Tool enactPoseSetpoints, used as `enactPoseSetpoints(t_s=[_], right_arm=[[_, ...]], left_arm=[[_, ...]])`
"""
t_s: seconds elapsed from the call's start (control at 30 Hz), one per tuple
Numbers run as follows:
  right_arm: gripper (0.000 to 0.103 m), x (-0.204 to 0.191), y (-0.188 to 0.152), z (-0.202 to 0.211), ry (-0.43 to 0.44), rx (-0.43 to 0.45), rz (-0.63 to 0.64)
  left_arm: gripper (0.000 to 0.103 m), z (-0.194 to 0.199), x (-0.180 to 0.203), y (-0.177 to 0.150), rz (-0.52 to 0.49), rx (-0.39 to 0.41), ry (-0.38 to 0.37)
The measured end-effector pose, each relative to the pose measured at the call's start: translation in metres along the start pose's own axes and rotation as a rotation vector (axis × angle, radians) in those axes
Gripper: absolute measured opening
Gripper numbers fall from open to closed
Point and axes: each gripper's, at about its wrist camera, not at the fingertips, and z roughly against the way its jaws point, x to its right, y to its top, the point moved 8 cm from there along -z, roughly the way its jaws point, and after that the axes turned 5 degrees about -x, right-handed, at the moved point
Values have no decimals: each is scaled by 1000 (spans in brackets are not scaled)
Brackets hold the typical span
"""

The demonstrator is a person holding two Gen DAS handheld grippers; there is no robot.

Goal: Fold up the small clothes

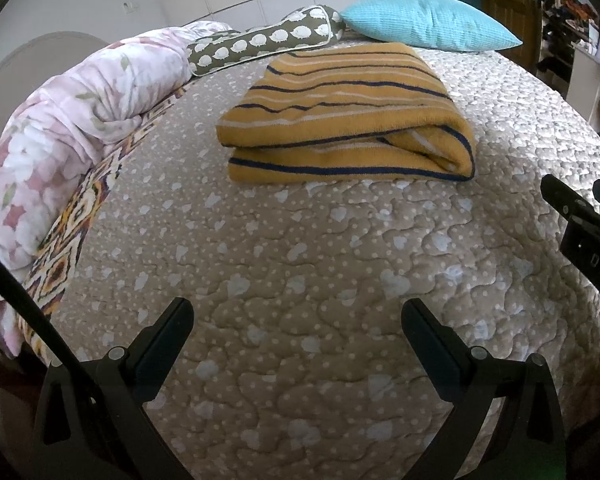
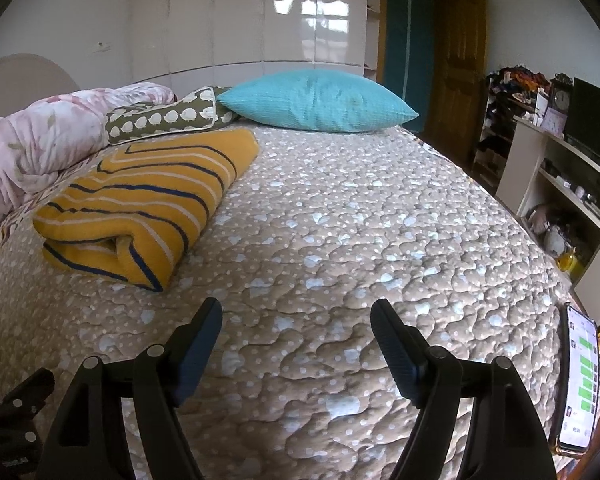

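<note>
Left wrist view: low over the bed [image 1: 300,264], tilted down between its tongs [image 1: 298,320], facing the pillows. Right wrist view: beside it to the right, facing likewise, taking in door and shelves. Shared: quilt, folded towel [image 1: 340,116] [image 2: 140,200], blue pillow [image 1: 428,20] [image 2: 316,100].

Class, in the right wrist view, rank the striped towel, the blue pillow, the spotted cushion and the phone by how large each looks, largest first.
1. Striped towel
2. Blue pillow, though it lies farther off, so its true size is unsure
3. Spotted cushion, partly hidden
4. Phone, seen edge-on

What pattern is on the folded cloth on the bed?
The folded cloth is mustard yellow with dark blue and white stripes, clearest in the left wrist view.
</note>
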Motion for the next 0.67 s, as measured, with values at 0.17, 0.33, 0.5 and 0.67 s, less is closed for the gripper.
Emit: enactPoseSetpoints(t_s=[0.17, 0.33, 0.5, 0.67], right_arm=[[82, -4, -1, 0, -4, 3, 15], [82, -6, 0, 3, -7, 12, 17], [82, -13, 6, 6, 14, 6, 26], [83, -18, 18, 7, 26, -6, 38]], left_arm=[[103, -1, 0, 0, 4, 1, -6], [103, -2, -2, 2, 16, 9, -20], [103, -2, -7, 7, 29, 22, -40], [103, -4, -17, 16, 39, 42, -47]])
